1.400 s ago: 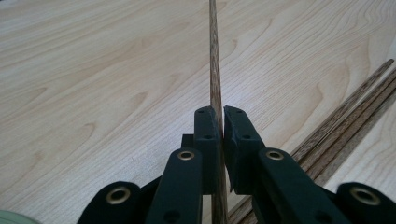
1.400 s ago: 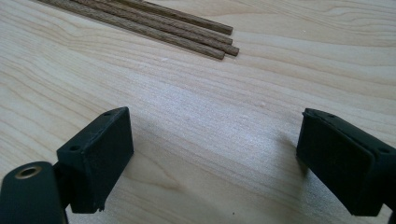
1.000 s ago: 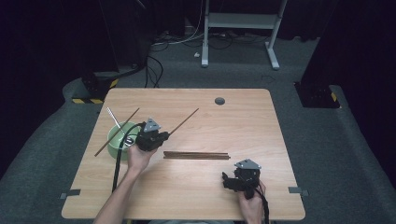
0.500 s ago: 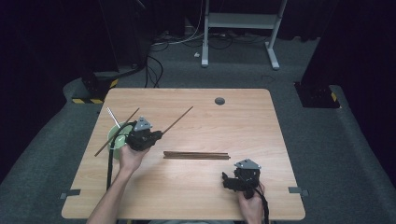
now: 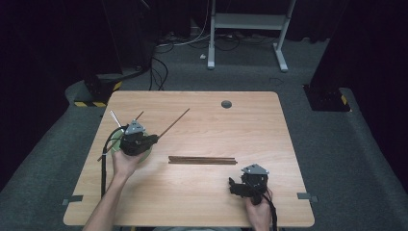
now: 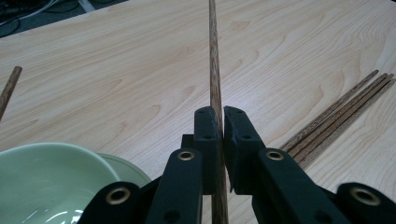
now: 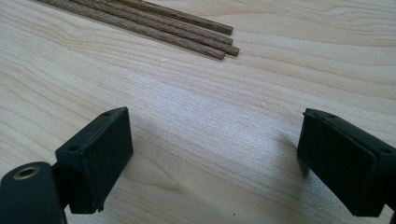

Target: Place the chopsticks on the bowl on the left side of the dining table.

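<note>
High view: wooden table (image 5: 202, 197) on grey carpet (image 5: 337, 159) (dark room), left gripper (image 5: 155, 138) pinching a chopstick (image 5: 174, 123), right gripper (image 5: 232, 187) spread.

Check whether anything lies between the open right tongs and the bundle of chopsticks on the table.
Nothing visible does. In the right gripper view, bare table runs from the right tongs, jaws wide apart, to the chopstick bundle.

You're looking at a light wooden table (image 5: 202, 197) with a small dark hole (image 5: 226, 104) near its far edge. A bundle of brown chopsticks (image 5: 202, 160) is lying flat mid-table, and a pale green bowl (image 6: 46, 182) is sitting by the left edge.
</note>
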`<state>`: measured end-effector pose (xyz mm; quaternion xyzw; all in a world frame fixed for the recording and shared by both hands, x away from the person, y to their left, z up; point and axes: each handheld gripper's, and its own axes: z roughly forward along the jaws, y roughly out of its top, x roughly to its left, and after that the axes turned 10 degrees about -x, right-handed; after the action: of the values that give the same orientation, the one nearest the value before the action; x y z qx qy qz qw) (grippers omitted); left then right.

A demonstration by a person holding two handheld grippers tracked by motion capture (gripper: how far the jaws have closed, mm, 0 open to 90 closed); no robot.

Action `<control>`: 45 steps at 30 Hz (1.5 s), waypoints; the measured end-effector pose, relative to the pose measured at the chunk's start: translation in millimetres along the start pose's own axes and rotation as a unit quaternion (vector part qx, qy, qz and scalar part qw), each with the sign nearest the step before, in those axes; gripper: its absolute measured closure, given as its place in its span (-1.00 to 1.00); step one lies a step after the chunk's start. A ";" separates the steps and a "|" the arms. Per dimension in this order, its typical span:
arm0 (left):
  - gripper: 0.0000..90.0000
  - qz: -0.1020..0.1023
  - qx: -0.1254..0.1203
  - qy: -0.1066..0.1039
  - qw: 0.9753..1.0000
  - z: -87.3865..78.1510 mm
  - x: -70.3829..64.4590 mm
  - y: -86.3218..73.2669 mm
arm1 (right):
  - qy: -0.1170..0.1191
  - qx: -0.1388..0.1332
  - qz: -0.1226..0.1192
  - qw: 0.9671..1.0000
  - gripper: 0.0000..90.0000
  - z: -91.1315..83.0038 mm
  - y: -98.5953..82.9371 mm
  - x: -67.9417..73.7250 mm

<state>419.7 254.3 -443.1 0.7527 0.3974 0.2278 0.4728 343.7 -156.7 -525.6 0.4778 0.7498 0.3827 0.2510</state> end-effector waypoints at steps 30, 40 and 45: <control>0.86 -0.028 0.001 0.026 0.999 -27.0 29.3 -15.0 | 0.003 0.000 0.000 1.000 -0.78 0.6 0.4 -0.3; 0.86 -0.022 0.014 0.053 0.998 -35.1 37.9 -21.3 | 0.004 0.000 -0.002 1.000 -0.79 1.1 0.6 0.1; 0.86 -0.017 0.014 0.061 0.998 -41.6 39.3 -22.7 | 0.004 0.000 -0.002 1.000 -0.79 1.1 0.6 0.2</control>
<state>403.9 313.7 -446.0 0.7372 0.4409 0.2598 0.4412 344.8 -156.0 -525.7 0.4749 0.7516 0.3842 0.2489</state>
